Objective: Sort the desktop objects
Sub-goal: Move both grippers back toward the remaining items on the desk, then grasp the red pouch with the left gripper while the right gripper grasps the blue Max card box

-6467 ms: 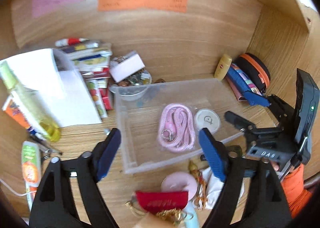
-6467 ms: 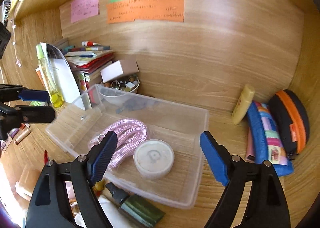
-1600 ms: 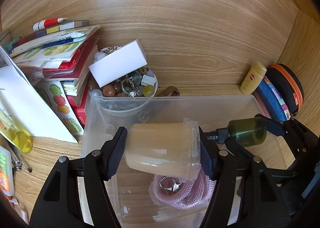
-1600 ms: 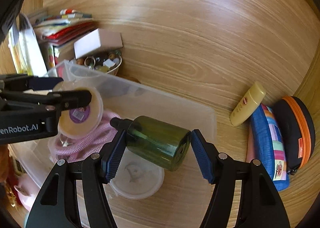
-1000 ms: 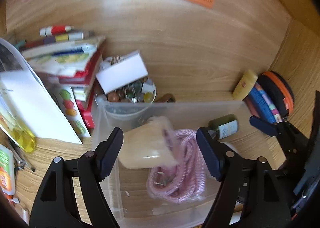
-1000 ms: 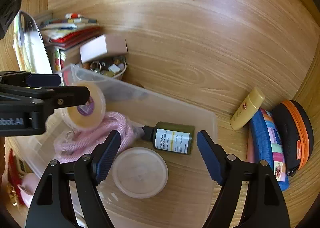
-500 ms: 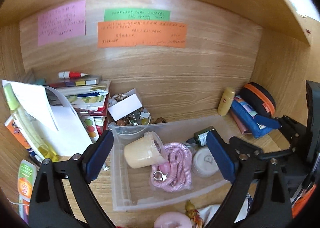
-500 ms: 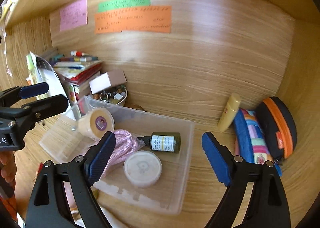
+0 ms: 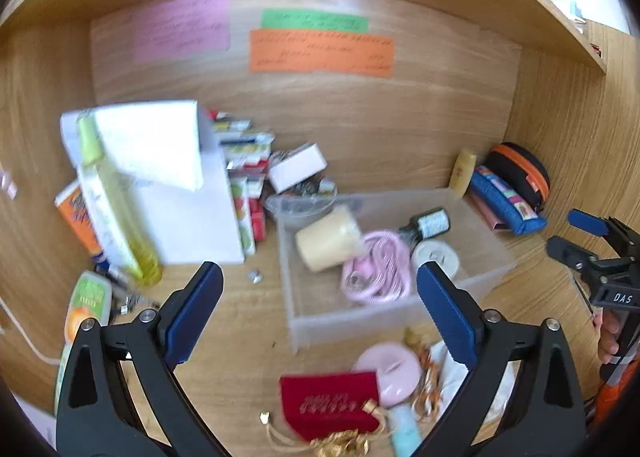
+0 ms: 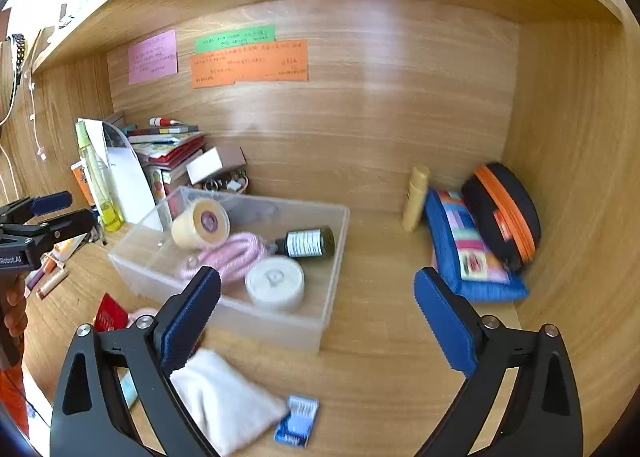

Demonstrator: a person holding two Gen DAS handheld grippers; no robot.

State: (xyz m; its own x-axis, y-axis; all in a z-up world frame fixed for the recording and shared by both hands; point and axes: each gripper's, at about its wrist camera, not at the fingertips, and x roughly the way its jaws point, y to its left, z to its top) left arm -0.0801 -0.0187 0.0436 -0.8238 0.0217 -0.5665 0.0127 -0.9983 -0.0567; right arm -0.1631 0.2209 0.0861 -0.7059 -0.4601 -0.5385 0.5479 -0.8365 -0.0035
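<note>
Both claws are spreading wide and empty, left claw (image 9: 318, 297) and right claw (image 10: 318, 305), because jar (image 10: 200, 223) and bottle (image 10: 308, 243) lie inside the bin (image 10: 336, 257); pouch (image 9: 330, 403) waits on the worktop (image 10: 380, 357).

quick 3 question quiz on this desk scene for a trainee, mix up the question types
1. True or false: the dark green bottle lies on its side inside the clear plastic bin.
2. Which item is outside the bin? A) pink cord B) white round tin C) red pouch D) cream jar
3. Fill in: the yellow tube leans on the back wall next to the ____ pencil case.

Key
1. True
2. C
3. Blue
</note>
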